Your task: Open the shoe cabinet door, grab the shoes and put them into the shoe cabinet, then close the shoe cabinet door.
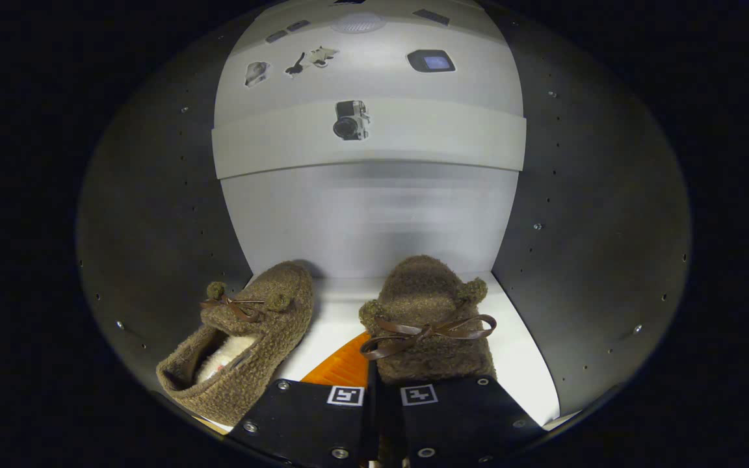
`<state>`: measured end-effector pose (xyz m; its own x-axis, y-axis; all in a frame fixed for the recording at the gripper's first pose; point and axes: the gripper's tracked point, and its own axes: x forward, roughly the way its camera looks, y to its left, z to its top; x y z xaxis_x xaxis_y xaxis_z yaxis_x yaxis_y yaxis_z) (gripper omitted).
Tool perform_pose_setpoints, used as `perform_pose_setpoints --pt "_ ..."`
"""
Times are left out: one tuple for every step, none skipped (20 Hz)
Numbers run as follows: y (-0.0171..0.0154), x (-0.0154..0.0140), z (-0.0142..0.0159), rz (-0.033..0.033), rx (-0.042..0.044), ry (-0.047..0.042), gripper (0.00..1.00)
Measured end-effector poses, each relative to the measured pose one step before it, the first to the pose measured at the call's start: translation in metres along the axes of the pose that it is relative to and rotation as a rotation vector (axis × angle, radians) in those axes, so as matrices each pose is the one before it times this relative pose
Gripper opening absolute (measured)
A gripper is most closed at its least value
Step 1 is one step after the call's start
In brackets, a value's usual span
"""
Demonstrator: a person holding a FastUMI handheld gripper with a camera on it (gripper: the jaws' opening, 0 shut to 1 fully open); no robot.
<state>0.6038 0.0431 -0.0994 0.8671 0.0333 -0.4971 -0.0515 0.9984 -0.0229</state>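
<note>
Two fuzzy brown slippers sit inside the shoe cabinet, on its white shelf [524, 364]. The right slipper [430, 318] lies straight ahead of the gripper [382, 416], toe pointing toward the cabinet's pale back wall [368, 221], a brown ribbon bow across its top. Its heel end runs in between the gripper's two fingers, which stand nearly closed with only a thin gap between them; they appear to be pinching the heel edge, though the contact itself is hidden under the fingers. The left slipper [244, 338] rests just beside it, apart from it, angled with its toe leaning inward and its pale lining showing. A strip of orange [342, 370] shows on the shelf between the two slippers, just ahead of the fingers; what it is cannot be told. Dark side walls [160, 214] with small holes and screws close in on both sides.

The step in hand looks like setting the second slipper down. To do it well, let the sole rest flat on the shelf before the fingers spread, then draw straight back so the fingers do not drag the heel or nudge the left slipper.

The gripper points level into the cabinet, low over the shelf, roughly centred between the side walls.
</note>
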Motion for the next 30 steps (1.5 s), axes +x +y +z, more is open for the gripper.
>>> perform_pose_setpoints --pt "-0.00204 0.00176 -0.00164 -0.00185 0.00009 0.01290 0.09" --pt "-0.00038 0.00054 -0.00369 0.00034 0.00303 0.01268 0.11" --pt "0.00012 0.00033 -0.00045 -0.00156 -0.00340 0.00127 0.16" --pt "-0.00133 0.00037 0.00359 -0.01265 -0.00174 -0.01750 0.17" --pt "0.00128 -0.00089 -0.00076 0.00126 -0.00271 -0.00004 0.17" --pt "0.00072 -0.00200 -0.00160 0.00037 -0.00259 0.00374 0.17" --pt "-0.00011 -0.00147 -0.00006 -0.00207 -0.00016 -0.00145 0.18" --pt "-0.00043 -0.00301 0.00124 -0.00303 0.00158 -0.00251 0.18" --pt "0.00005 -0.00374 0.00084 -0.00086 0.00046 -0.00582 0.18" --pt "-0.00084 -0.00296 0.00056 -0.00810 -0.00082 -0.00555 0.18" --pt "-0.00055 -0.00384 -0.00049 -0.00186 -0.00087 -0.00031 0.18" --pt "0.00026 -0.00524 0.00042 -0.00007 0.00246 -0.00263 0.18" --pt "-0.00029 -0.00487 0.00089 -0.00263 -0.00186 -0.00522 0.18" --pt "-0.00104 -0.00518 0.00045 -0.00845 -0.00281 -0.00552 0.18" --pt "-0.00007 -0.00750 0.00041 -0.00355 -0.00178 -0.00535 0.18" --pt "0.00072 -0.00851 0.00005 -0.00103 0.00102 -0.00660 0.18" --pt "0.00108 -0.00829 0.00136 0.00094 0.00221 -0.00830 0.18" --pt "0.00090 -0.01017 0.00133 -0.00308 -0.00064 -0.01036 0.18" --pt "0.00105 -0.00957 0.00312 -0.00060 -0.00338 -0.01458 0.18" --pt "0.00193 -0.00999 0.00305 -0.00102 -0.00202 -0.01676 0.18" --pt "0.00082 -0.01102 0.00111 -0.00401 -0.00111 -0.01225 0.18" --pt "0.00114 -0.01226 0.00131 -0.00453 -0.00457 -0.01405 0.18" --pt "0.00094 -0.01190 -0.00005 -0.00547 -0.00407 -0.00557 0.18" --pt "0.00209 -0.01157 0.00055 -0.00059 -0.00259 -0.01195 0.18" --pt "0.00153 -0.01176 0.00045 -0.00219 -0.00003 -0.00893 0.18" --pt "0.00204 -0.01232 -0.00011 0.00014 0.00034 -0.00565 0.18" --pt "0.00121 -0.01232 0.00042 -0.00333 0.00055 -0.00725 0.18" --pt "0.00064 -0.01161 0.00176 -0.00428 -0.00090 -0.01182 0.18" --pt "0.00146 -0.01368 0.00153 -0.00324 -0.00022 -0.01380 0.18" --pt "0.00171 -0.01444 0.00026 -0.00154 0.00155 -0.01229 0.18"
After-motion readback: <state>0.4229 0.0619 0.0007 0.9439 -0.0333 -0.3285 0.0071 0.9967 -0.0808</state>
